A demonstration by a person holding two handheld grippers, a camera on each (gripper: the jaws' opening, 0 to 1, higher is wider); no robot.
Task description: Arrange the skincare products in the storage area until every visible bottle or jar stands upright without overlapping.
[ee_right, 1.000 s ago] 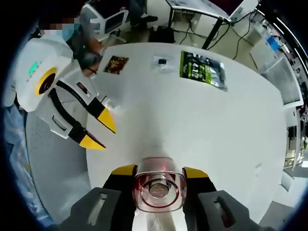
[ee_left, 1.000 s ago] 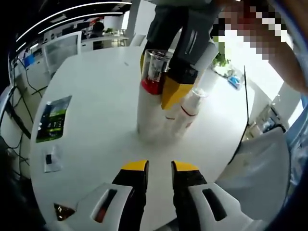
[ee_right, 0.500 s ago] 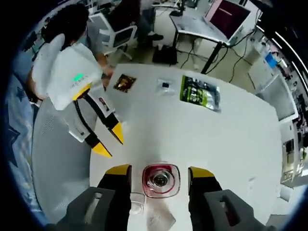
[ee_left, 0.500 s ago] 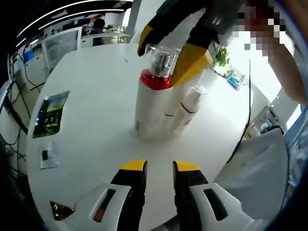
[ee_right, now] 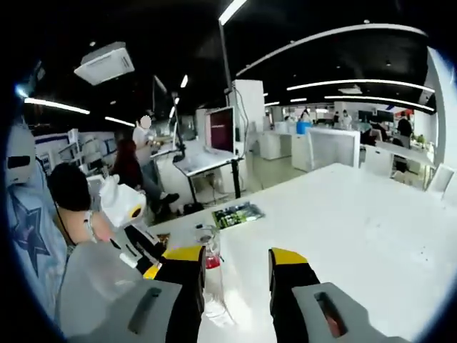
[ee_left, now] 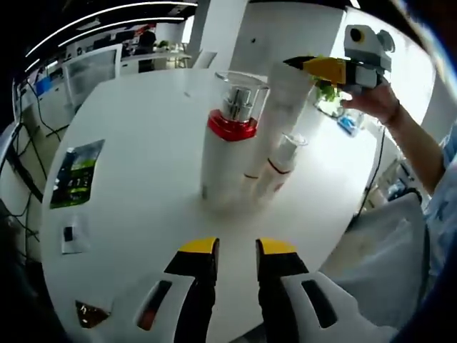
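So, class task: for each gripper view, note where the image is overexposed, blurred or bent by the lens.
Left gripper view: window glare washes out the upper right behind the right gripper; the red-collared bottle is sharp, though it leans with the fisheye. Right gripper view: dark ceiling, light strips bowed into arcs; the white table is bright.

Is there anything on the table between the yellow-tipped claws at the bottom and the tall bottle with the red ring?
No. In the left gripper view, bare white table lies between the left gripper and the red-collared bottle.
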